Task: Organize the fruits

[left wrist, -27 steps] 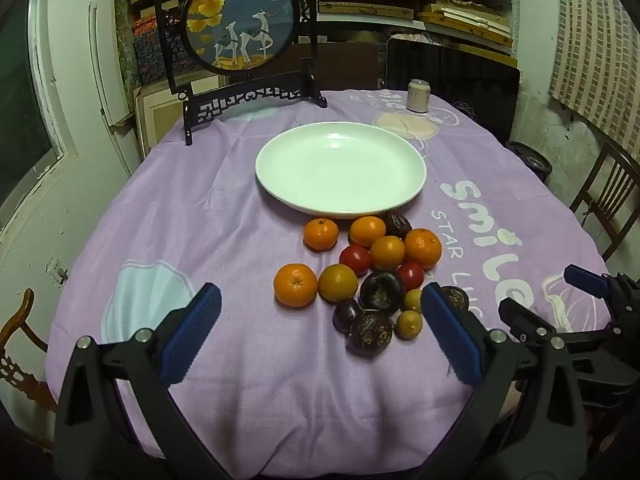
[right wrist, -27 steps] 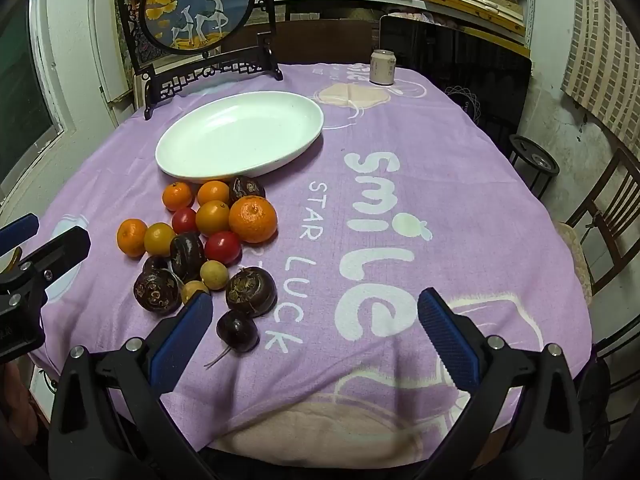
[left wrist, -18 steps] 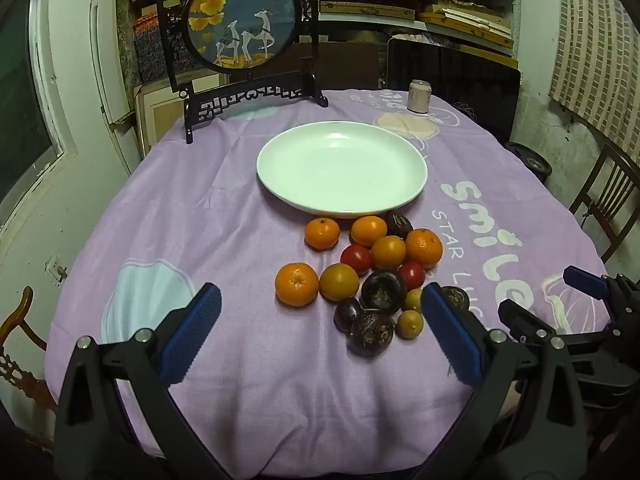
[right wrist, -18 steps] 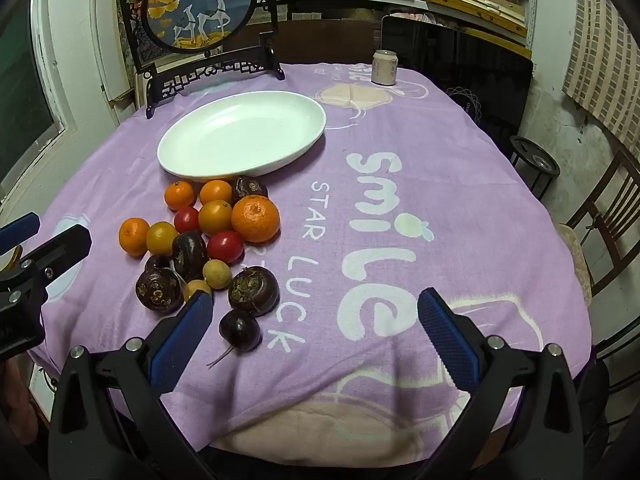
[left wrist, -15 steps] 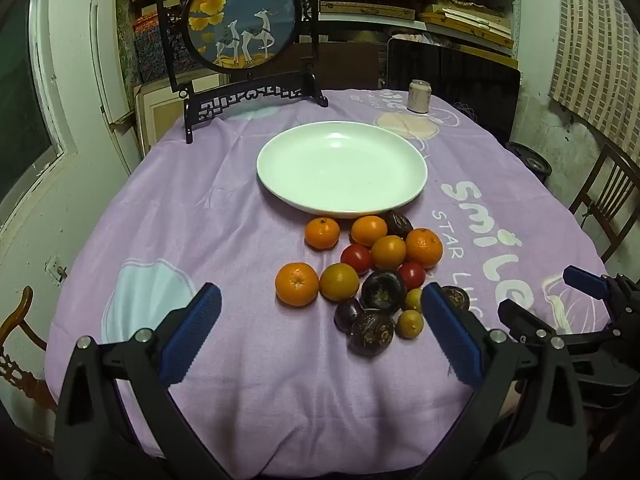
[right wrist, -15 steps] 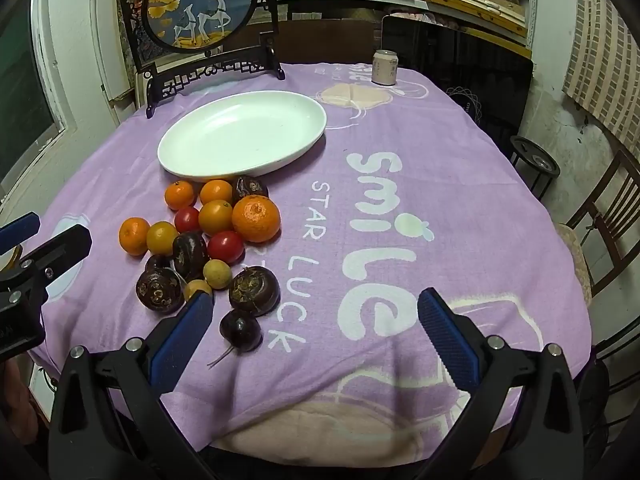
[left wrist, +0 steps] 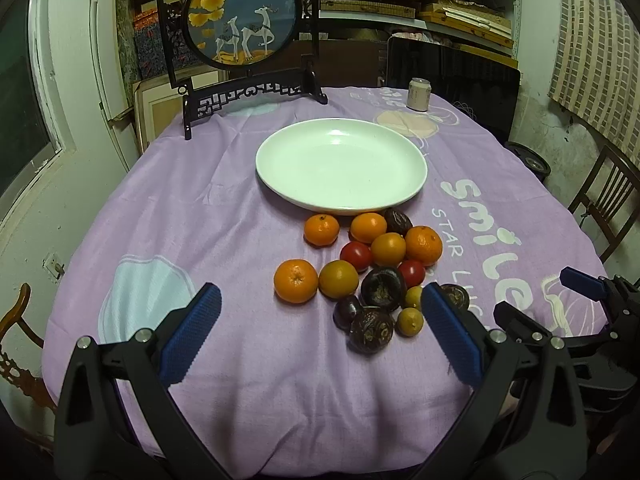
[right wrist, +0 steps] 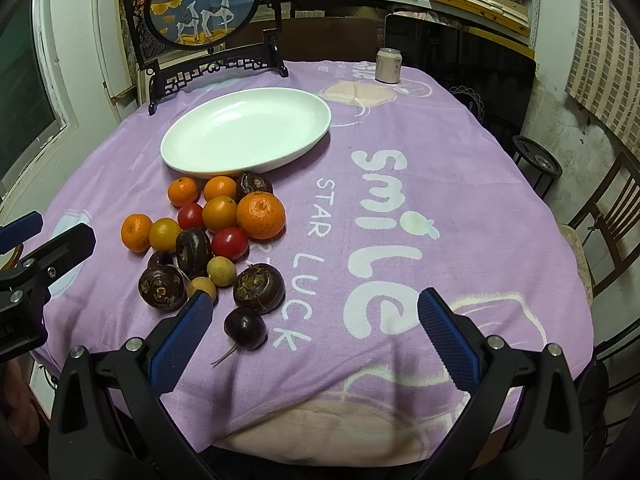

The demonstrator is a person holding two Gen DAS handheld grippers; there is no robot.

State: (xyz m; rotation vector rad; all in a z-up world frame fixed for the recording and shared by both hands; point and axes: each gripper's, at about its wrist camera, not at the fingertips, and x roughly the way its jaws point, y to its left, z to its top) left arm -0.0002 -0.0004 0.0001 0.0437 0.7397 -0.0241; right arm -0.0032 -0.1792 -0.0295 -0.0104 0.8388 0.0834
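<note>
A pile of fruit lies on the purple tablecloth just in front of an empty white plate [left wrist: 341, 166], which also shows in the right wrist view [right wrist: 246, 135]. The pile holds several oranges [left wrist: 295, 281] [right wrist: 261, 215], two red tomatoes [left wrist: 356, 255], several dark purple fruits [left wrist: 371, 330] [right wrist: 259, 287] and small yellow ones [left wrist: 409, 321]. My left gripper [left wrist: 320, 330] is open and empty, near the table's front edge, short of the pile. My right gripper [right wrist: 312, 336] is open and empty, to the right of the pile, with a small dark fruit [right wrist: 245, 328] between its fingers' line.
A round painted screen on a black stand [left wrist: 244, 20] stands at the table's back left. A small can [left wrist: 418, 94] sits at the back right. A wooden chair [right wrist: 608, 216] stands to the right of the table. Shelves fill the back wall.
Both grippers have crept very slightly; the fruit and plate shifted a touch in view. Nothing was taken hold of.
</note>
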